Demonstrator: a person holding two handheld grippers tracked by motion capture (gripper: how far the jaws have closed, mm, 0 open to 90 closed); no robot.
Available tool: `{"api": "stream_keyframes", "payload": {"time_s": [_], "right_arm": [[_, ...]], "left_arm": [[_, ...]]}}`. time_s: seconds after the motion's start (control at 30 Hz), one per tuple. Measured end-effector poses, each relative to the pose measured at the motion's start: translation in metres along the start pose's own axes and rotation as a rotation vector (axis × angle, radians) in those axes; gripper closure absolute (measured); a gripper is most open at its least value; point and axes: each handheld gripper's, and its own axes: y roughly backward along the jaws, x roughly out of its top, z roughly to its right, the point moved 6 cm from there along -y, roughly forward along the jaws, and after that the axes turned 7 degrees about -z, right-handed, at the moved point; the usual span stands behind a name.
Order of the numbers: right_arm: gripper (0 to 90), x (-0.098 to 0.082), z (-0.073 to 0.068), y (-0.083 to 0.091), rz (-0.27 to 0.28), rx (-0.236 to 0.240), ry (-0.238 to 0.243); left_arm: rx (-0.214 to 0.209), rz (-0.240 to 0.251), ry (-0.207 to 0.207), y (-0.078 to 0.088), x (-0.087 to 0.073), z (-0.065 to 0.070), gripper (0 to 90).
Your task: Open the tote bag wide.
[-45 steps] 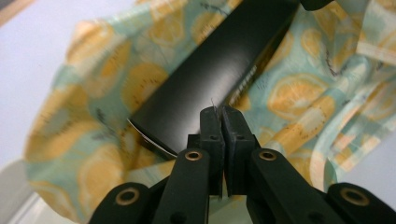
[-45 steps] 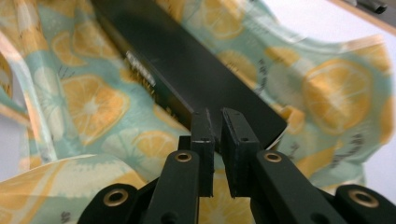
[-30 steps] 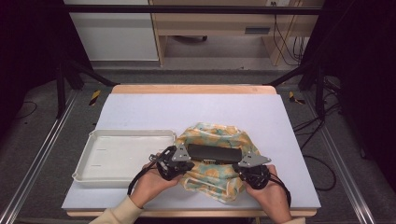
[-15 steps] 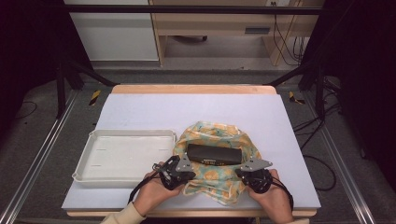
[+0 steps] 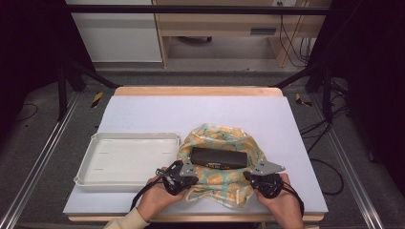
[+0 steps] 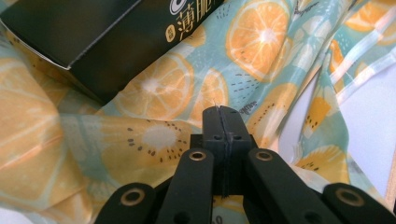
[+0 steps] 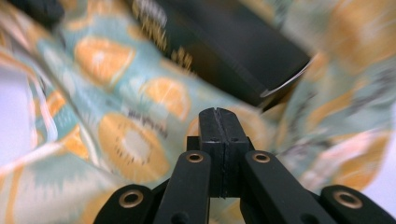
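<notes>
Both grippers have drawn back toward the near table edge since the earlier frame, and the black box, then partly overlapped by them, now lies fully exposed.

Left gripper (image 5: 184, 175): jaws pressed together; in the left gripper view the two black pads meet along a single seam with nothing visibly clamped. Right gripper (image 5: 260, 180): jaws likewise together, pads meeting at a closed seam in the right gripper view. Each gripper has matte black linkage arms with brass-coloured pivot rings and a grey three-cornered plate on top.

Cloth (image 5: 224, 183): a thin, soft fabric, pale teal with a print of orange citrus slices and seeded fruit halves. It lies crumpled in a rough round heap on the near centre of the table (image 5: 200, 112), its edges gathered in folds. Both grippers sit at its near edge, one at each side.

Box (image 5: 218, 157): a flat, rectangular black carton with sharp corners and a smooth, slightly glossy surface, bearing light-coloured printed characters. It rests on the middle of the cloth, long side across the table.

Tray (image 5: 95, 143): a shallow white rectangular plastic tray with rounded corners and a raised rim, just left of the cloth.
</notes>
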Motion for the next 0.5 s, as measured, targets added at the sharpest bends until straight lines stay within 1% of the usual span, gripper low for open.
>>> {"api": "stream_keyframes", "payload": {"time_s": [0.17, 0.23, 0.27, 0.37, 0.47, 0.5], "right_arm": [[90.0, 0.018, 0.018, 0.014, 0.073, -0.077, -0.034], [90.0, 0.025, 0.028, 0.016, 0.1, -0.111, -0.053], [90.0, 0.027, 0.031, 0.016, 0.102, -0.115, -0.061], [90.0, 0.028, 0.045, 0.003, 0.078, -0.131, -0.081], [90.0, 0.021, 0.056, -0.015, 0.023, -0.13, -0.117], [90.0, 0.018, 0.06, -0.021, 0.006, -0.13, -0.119]], "left_arm": [[-0.004, 0.003, 0.001, -0.001, 0.0, 0.001, 90.0], [-0.003, 0.002, 0.002, -0.001, 0.0, 0.001, 90.0], [-0.004, 0.002, 0.003, -0.001, 0.0, 0.001, 90.0], [-0.006, 0.001, 0.002, -0.001, 0.0, 0.001, 90.0], [-0.008, -0.006, 0.0, -0.002, 0.0, 0.001, 90.0], [-0.009, -0.006, 0.001, -0.003, 0.0, 0.002, 90.0]]}}
